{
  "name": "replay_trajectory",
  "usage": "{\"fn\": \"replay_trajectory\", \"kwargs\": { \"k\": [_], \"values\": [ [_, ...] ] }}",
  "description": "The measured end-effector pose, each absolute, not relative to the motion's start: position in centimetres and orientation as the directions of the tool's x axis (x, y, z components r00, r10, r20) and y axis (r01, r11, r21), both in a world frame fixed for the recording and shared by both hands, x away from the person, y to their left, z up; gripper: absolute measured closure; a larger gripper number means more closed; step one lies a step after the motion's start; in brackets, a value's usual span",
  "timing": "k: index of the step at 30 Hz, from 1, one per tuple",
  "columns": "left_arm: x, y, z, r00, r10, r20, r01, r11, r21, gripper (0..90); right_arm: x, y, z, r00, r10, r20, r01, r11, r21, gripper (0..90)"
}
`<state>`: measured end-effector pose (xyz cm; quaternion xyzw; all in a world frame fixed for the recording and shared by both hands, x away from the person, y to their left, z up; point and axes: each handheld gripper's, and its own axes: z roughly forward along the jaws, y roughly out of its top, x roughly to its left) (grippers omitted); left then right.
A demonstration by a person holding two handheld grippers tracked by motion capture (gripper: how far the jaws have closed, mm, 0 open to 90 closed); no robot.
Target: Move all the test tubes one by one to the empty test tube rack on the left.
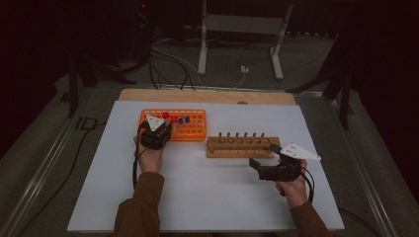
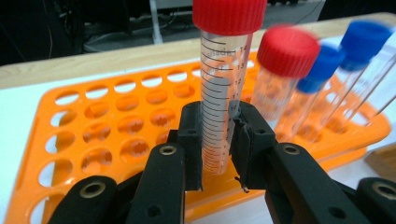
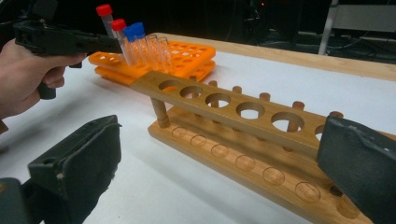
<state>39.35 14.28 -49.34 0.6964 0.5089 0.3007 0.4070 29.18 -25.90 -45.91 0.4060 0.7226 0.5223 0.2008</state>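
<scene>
Right tongs (image 3: 215,177) spread, empty, low over the tabletop (image 1: 207,197) beside the wooden rack (image 3: 243,130). Left tongs (image 2: 217,140) pinch a red-capped tube (image 2: 222,88) at its lower body. Tube upright, long axis vertical, cap up, bottom at the orange rack (image 2: 116,121). Wooden rack lies to the left tongs' right, holes up.
</scene>
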Motion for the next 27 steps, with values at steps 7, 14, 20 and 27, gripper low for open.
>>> {"fn": "replay_trajectory", "kwargs": {
  "k": [7, 14, 20, 27],
  "values": [
    [39.49, 14.25, -49.94, 0.307, 0.952, 0.007, 0.485, -0.162, 0.859, 75.9, 29.26, -26.02, -45.82, -0.581, 0.803, 0.137, 0.374, 0.114, 0.920, 0.0],
    [39.46, 14.24, -50.10, 0.308, 0.951, 0.007, 0.489, -0.165, 0.857, 75.9, 29.40, -25.80, -45.93, -0.584, 0.801, 0.132, 0.374, 0.121, 0.920, 0.0],
    [39.41, 14.21, -50.06, 0.310, 0.951, 0.018, 0.491, -0.176, 0.853, 75.9, 29.43, -26.10, -45.97, -0.577, 0.806, 0.132, 0.375, 0.118, 0.919, 0.0],
    [39.34, 14.08, -50.01, 0.305, 0.952, 0.024, 0.494, -0.180, 0.851, 75.8, 29.43, -26.15, -46.24, -0.574, 0.810, 0.119, 0.376, 0.131, 0.917, 0.0]
  ]
}}
